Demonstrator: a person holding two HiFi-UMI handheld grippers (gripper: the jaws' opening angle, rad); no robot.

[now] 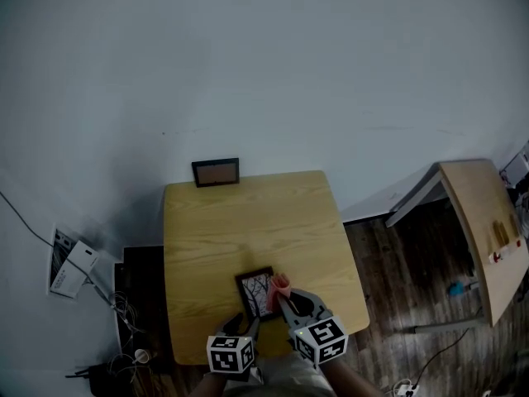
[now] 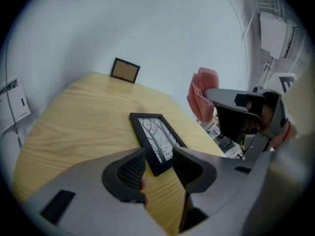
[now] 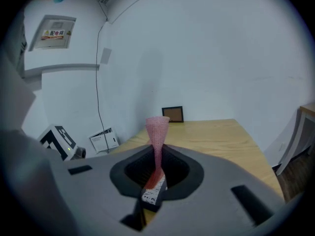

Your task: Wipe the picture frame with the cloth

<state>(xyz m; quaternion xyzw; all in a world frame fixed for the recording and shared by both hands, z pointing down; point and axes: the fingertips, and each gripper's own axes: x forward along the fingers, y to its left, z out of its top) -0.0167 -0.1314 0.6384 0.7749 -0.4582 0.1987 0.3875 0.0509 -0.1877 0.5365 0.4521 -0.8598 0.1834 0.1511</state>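
A black picture frame [image 1: 255,293] with a tree print lies flat on the wooden table [image 1: 248,222], near its front edge. In the left gripper view the frame [image 2: 156,138] lies just ahead of my left gripper [image 2: 160,165], whose jaws stand open; the frame's near corner reaches in between them, and the pads do not press on it. My right gripper [image 1: 282,299] is shut on a pink cloth [image 1: 279,285], held just right of the frame. In the right gripper view the cloth [image 3: 157,132] stands up from the closed jaws.
A second small frame [image 1: 216,172] with a brown face leans on the wall at the table's far edge. A white box [image 1: 71,269] and cables lie on the floor to the left. A wooden piece of furniture [image 1: 479,222] stands to the right.
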